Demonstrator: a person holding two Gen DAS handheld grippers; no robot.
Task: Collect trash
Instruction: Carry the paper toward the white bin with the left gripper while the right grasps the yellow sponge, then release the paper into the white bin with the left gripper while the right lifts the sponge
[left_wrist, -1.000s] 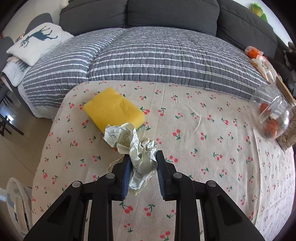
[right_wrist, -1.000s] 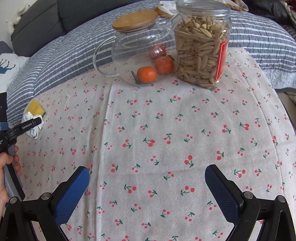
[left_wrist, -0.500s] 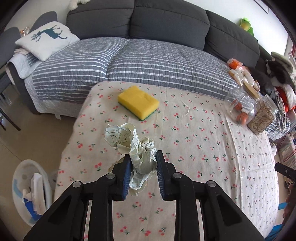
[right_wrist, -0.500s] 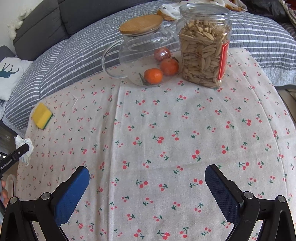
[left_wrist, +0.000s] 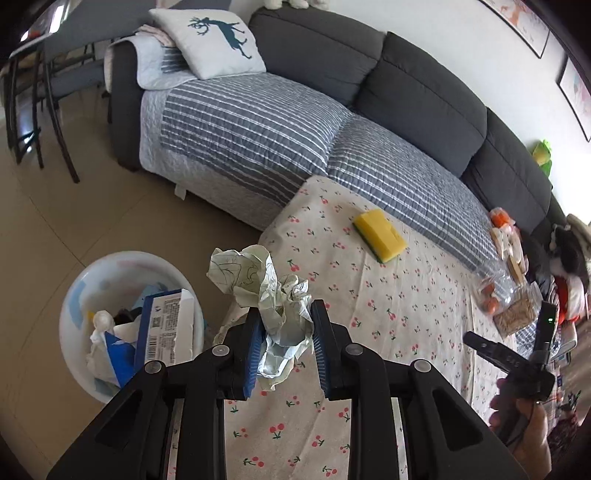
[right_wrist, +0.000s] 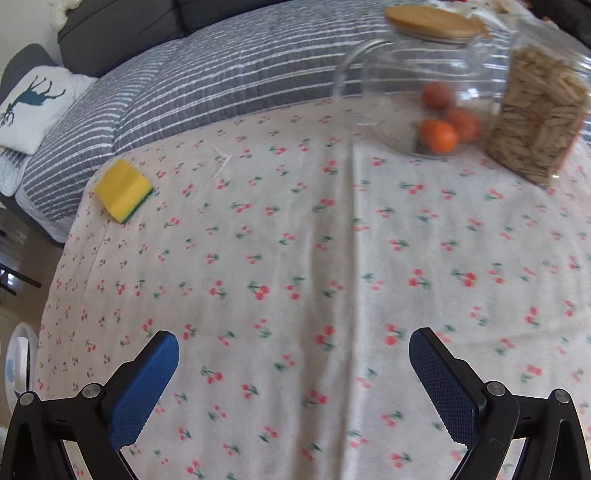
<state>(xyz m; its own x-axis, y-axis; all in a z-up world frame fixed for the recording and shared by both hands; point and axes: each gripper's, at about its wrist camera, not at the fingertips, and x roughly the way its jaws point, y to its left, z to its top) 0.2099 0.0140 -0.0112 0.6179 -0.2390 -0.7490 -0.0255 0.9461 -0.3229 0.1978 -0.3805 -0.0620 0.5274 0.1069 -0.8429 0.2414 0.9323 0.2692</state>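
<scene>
Left wrist view: the left hand-held gripper (left_wrist: 284, 345) pinches one crumpled paper wad (left_wrist: 271, 295) above the table (left_wrist: 406, 314) edge, one white trash bin (left_wrist: 110, 266) at 9 o'clock; released now, the loosely held wad would likely miss and land on the floor. Farther off lie one yellow sponge (left_wrist: 380, 235), one glass pitcher (right_wrist: 424, 85) holding three oranges and one snack jar (right_wrist: 539, 110), while the right hand-held gripper (right_wrist: 293, 387) hangs open, empty.

1. We can read no words, brand names or numbers anywhere in either view.
2. The blue-and-white box (left_wrist: 164, 328) in the white bin (left_wrist: 92, 273) carries a barcode and small print, too fine to read.
</scene>
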